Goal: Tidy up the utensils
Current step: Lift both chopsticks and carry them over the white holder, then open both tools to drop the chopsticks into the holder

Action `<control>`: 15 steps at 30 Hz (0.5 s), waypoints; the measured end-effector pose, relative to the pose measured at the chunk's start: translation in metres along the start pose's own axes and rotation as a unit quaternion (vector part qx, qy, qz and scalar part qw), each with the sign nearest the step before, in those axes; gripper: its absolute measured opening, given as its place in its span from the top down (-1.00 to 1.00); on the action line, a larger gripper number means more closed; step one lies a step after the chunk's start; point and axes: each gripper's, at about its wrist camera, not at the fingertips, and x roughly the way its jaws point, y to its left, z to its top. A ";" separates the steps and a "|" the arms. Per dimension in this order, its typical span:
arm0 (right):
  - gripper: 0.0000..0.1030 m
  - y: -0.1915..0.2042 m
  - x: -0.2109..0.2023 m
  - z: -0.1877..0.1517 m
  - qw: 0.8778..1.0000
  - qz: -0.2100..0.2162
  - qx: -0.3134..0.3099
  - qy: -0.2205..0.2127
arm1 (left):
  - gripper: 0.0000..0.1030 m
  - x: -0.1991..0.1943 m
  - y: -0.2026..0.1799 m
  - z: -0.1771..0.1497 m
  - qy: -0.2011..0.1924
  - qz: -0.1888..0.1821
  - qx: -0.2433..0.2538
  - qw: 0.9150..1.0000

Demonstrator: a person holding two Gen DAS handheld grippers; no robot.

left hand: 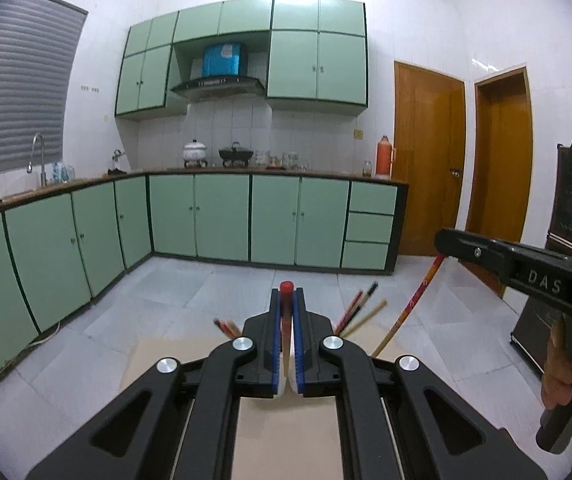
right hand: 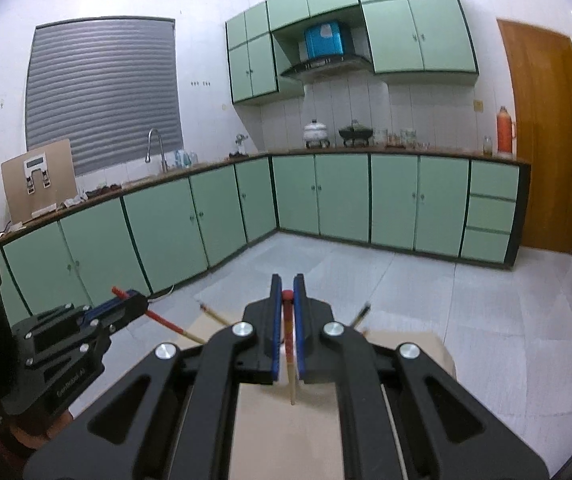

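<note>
Left tool (left hand: 287, 312) nearest, jaws clamped on one red-tipped chopstick (left hand: 286, 308); right tool (right hand: 287, 312) likewise pinched shut on another chopstick (right hand: 288, 344), both carried in the air above the pale desk (right hand: 273, 432). Judging by the loose chopsticks (left hand: 360, 310) poking up beyond the desk edge, sorting is barely begun: two picked, more waiting, no holder visible. Green cabinets (left hand: 221, 216), a counter with pots (left hand: 195, 152) and wooden doors (left hand: 430, 152) stand well apart; nothing blocks either tool.
</note>
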 end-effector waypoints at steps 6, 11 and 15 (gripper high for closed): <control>0.91 -0.004 0.015 0.038 0.999 -0.004 -0.009 -0.031 | 0.89 0.010 0.003 0.027 -0.028 0.002 0.000 1.000; 0.91 -0.013 0.040 0.053 0.999 -0.026 -0.023 -0.037 | 0.89 0.035 0.005 0.040 -0.024 0.009 0.007 1.000; 0.91 -0.022 0.069 0.049 0.998 -0.042 -0.028 -0.021 | 0.89 0.061 0.006 0.040 -0.008 0.016 0.016 1.000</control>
